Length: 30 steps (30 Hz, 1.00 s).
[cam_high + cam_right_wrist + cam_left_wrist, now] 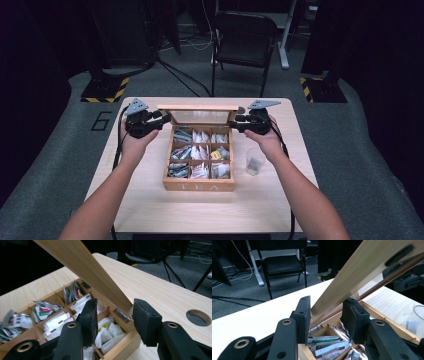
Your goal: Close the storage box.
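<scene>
At the wooden tea box (pixel 198 185) on the tabletop (pixel 150 210), the left hand-held gripper (pixel 325 315) pinches the lid (pixel 198 107) edge while the right hand-held gripper (pixel 115 318) stands spread around the opposite edge, so both should move evenly.

The tea box (pixel 198 185) is pale, matt wood with visible grain, its lid (pixel 85 267) the same smooth wood around a glossy clear pane. The sachets (pixel 56 322) inside look like paper and shiny foil. The worktop (pixel 160 287) is light wood-grain laminate, smooth. A cup (pixel 255 161) beside the box is clear plastic. The tongs' pads (pixel 352 320) are matt black, slightly rough.
</scene>
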Available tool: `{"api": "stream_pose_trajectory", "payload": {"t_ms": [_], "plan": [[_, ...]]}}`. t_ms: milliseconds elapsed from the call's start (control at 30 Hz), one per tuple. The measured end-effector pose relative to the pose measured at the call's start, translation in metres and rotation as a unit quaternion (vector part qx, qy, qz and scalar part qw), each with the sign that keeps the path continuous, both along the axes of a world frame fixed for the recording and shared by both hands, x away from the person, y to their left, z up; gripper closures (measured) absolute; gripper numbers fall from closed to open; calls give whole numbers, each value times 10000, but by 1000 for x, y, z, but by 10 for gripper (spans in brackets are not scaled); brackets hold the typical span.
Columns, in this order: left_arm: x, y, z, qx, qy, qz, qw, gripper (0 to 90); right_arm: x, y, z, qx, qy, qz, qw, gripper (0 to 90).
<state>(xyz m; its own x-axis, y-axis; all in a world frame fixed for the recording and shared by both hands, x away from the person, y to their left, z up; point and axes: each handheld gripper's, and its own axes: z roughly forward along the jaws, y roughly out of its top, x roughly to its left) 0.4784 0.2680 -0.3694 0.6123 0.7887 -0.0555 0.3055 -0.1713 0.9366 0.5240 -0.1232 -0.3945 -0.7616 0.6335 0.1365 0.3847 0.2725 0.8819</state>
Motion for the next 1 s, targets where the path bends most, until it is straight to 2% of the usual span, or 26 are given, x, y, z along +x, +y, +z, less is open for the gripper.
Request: {"api": "stream_pose_trajectory", "payload": {"t_ms": [233,367,533,667,1000], "plan": [[-6,-1,-1,44,69,11,10000,588,-12,-4,3,142,-6,21,9999,542],[-9,0,-5,-42,65,11,10000,583,-18,-5,5,132,-66,80,9999,537],[-13,0,-7,22,76,-9,10000,582,-28,-4,7,131,-128,118,9998,525],[-17,0,-8,99,126,-54,9999,579,-36,-3,8,36,-196,119,9997,524],[-28,1,-17,95,179,-106,9997,571,-52,-1,11,52,-300,156,9994,487]]}}
